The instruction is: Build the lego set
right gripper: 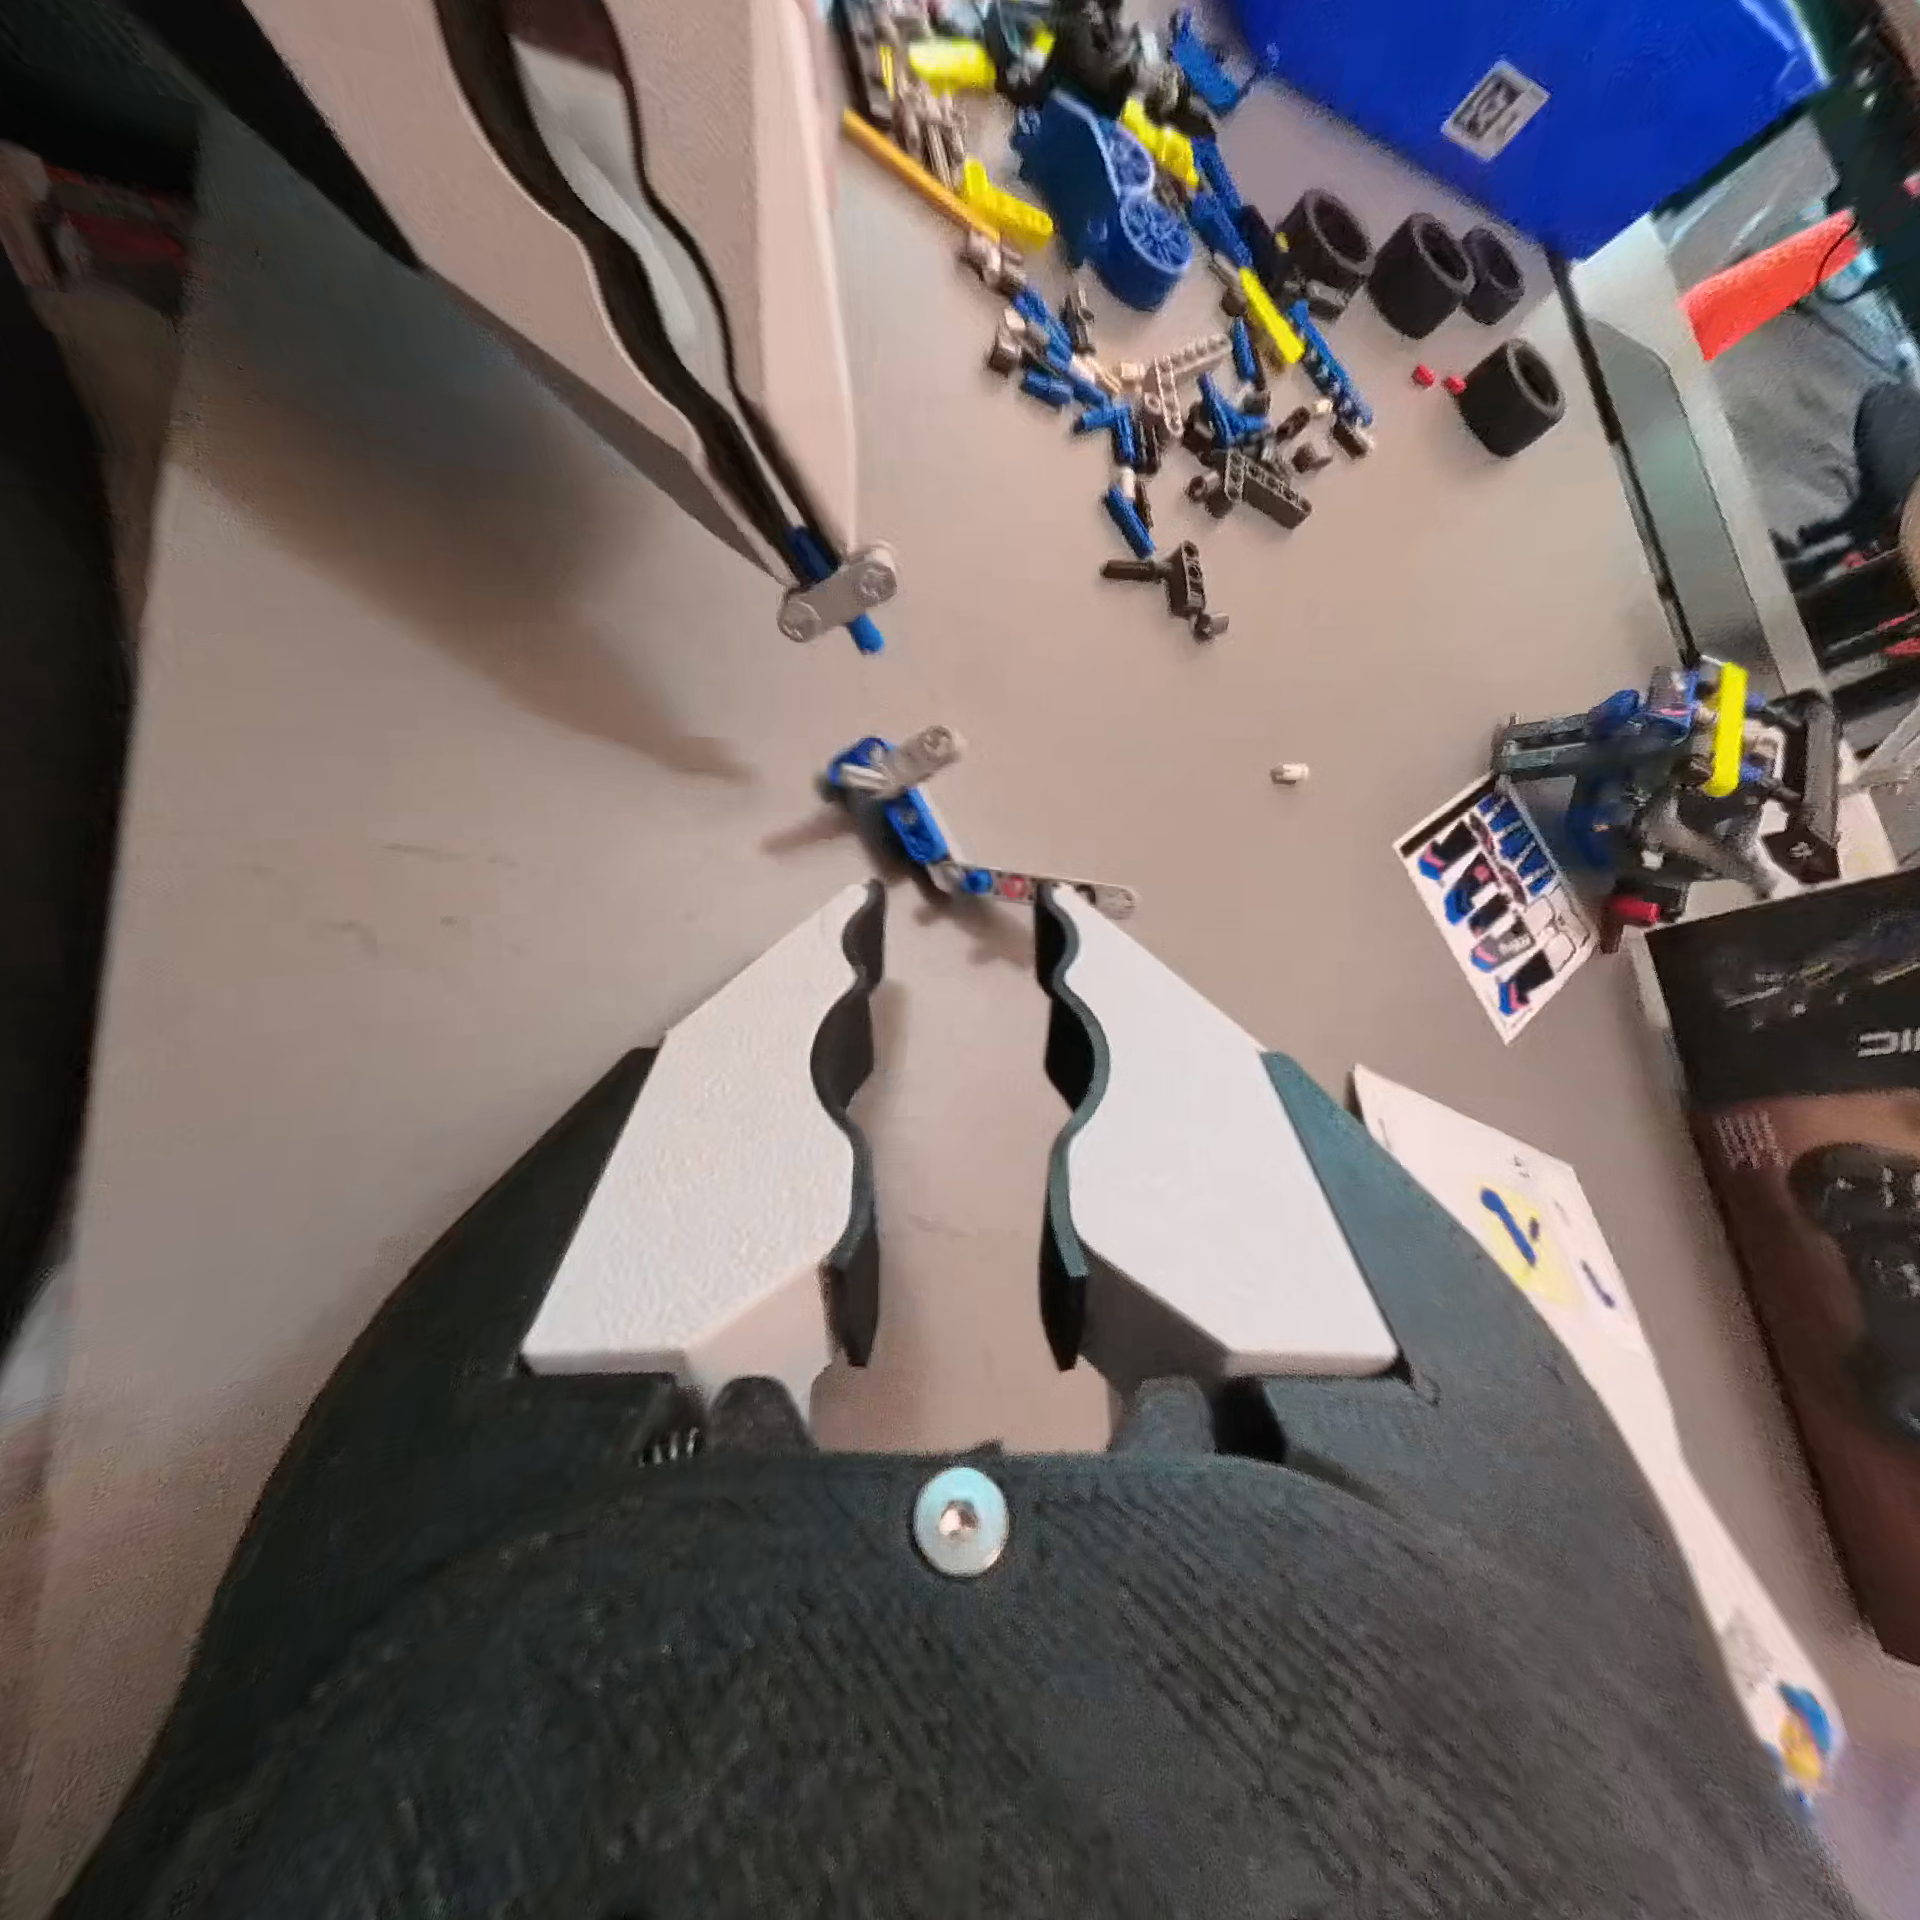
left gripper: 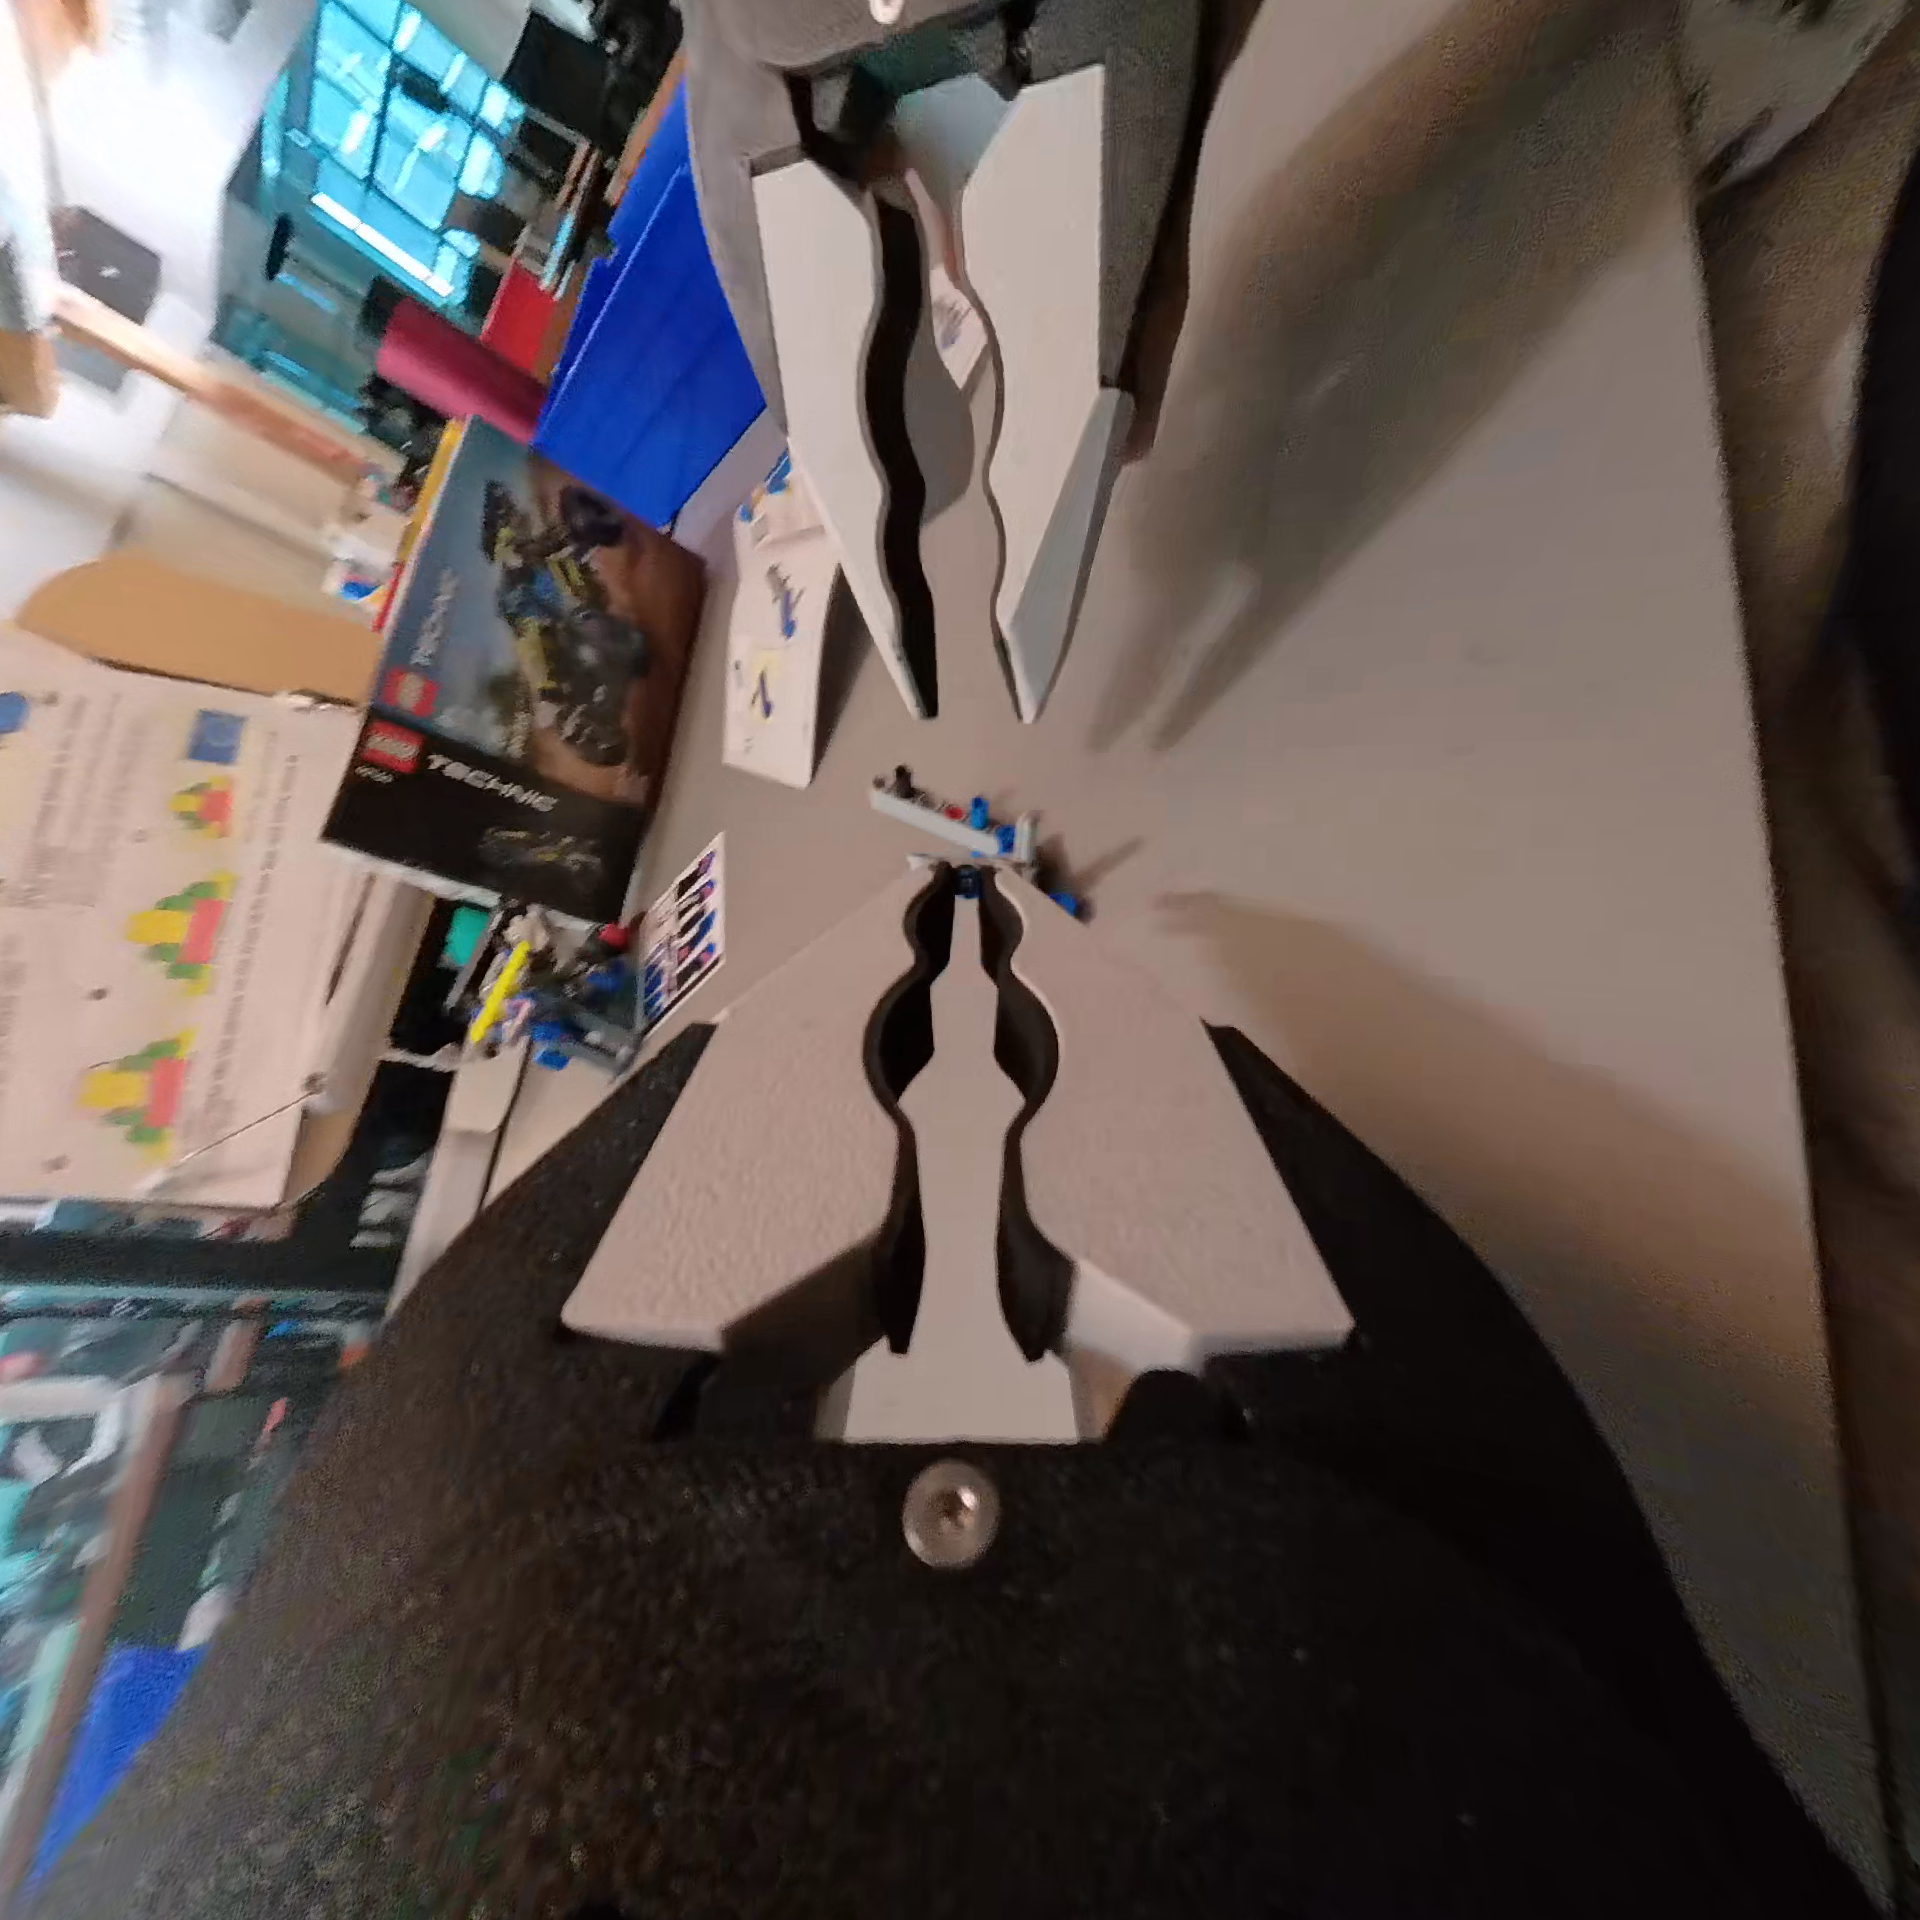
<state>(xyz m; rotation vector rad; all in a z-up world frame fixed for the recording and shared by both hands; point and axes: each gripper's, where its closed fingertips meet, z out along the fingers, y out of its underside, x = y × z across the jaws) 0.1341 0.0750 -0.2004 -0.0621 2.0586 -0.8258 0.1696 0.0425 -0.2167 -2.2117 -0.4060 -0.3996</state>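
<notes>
My left gripper is shut on a blue pin that carries a short grey beam, held a little above the grey table. It shows at the upper left of the right wrist view. A small blue and grey assembly lies on the table just beyond my right gripper, which is open and empty with its jaws either side of the assembly's grey beam end. In the left wrist view the assembly lies between the two grippers, and the right gripper comes in from the top.
A pile of loose blue, yellow and dark parts, black tyres and a blue bin lie farther off. A partly built model, a sticker sheet, the set's box and an instruction booklet are at the right. Spacing between my two grippers at the tips: around 6 centimetres.
</notes>
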